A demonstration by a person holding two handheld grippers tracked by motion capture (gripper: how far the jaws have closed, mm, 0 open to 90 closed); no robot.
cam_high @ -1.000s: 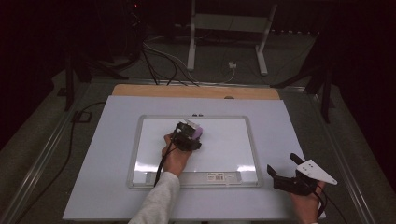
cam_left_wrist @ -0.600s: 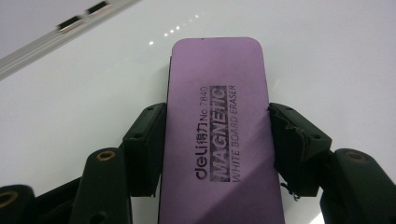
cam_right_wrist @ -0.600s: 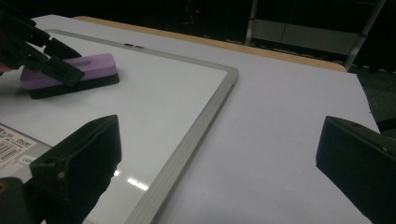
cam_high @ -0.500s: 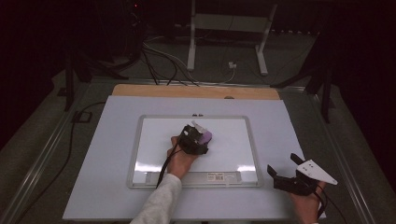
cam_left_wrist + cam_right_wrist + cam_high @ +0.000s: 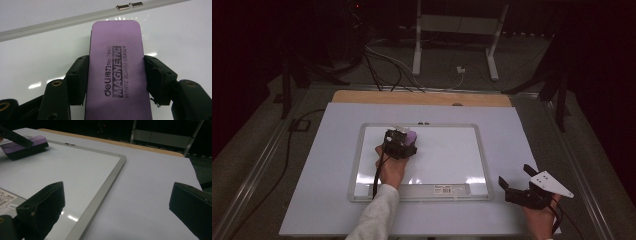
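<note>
The left gripper point(image 5: 116, 75) clamps the purple eraser point(image 5: 117, 72) by its two long sides, and the eraser lies flat on the whiteboard point(image 5: 447, 150), in the upper part near the top frame, left of the board's middle. The right gripper point(image 5: 518, 184) rests on the white table sheet point(image 5: 322, 165), just beside the whiteboard's lower right corner, its jaws spread wide with nothing between them.

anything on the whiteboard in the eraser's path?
Nothing visible. The left gripper is shut on the purple eraser near the whiteboard's far edge; the visible surface is bare and clean. The right gripper sits open off the board's near right corner.
</note>
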